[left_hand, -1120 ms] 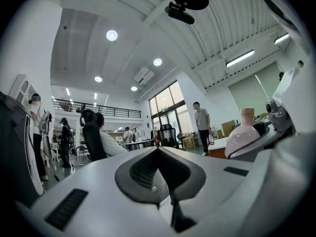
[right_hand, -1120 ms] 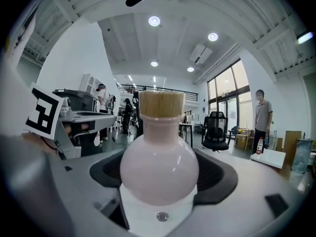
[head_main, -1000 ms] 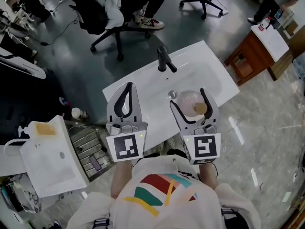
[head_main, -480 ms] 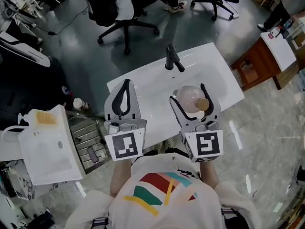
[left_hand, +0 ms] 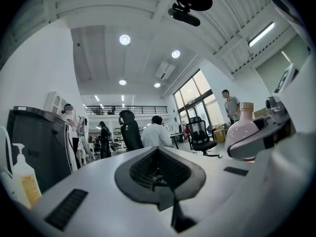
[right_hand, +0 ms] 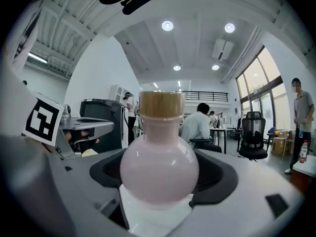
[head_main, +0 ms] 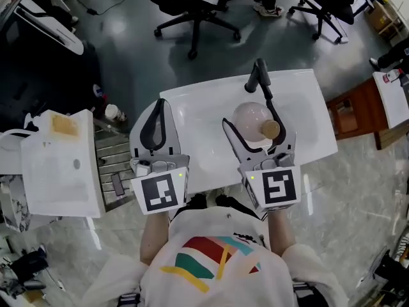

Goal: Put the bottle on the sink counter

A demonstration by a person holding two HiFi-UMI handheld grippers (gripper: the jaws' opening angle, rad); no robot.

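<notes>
A round pink bottle (head_main: 250,116) with a wooden stopper (head_main: 270,129) sits between the jaws of my right gripper (head_main: 250,118), which is shut on its belly. It hangs over the basin of the white sink counter (head_main: 305,92), just in front of the black faucet (head_main: 259,78). In the right gripper view the bottle (right_hand: 159,166) fills the middle, upright in my right gripper (right_hand: 160,177). My left gripper (head_main: 158,109) is over the counter's left end, shut on nothing; its pads meet in the left gripper view (left_hand: 158,158), where the bottle (left_hand: 241,127) shows at the right.
A white cabinet (head_main: 61,171) and a metal rack (head_main: 112,165) stand left of the sink, and a wooden cabinet (head_main: 353,114) stands to its right. Office chairs (head_main: 192,8) are beyond it. A pump bottle (left_hand: 22,179) shows at the left. Several people are in the room.
Both grippers have come forward over the sink. The bottle, still held, is now close to the faucet instead of over the counter's near edge.
</notes>
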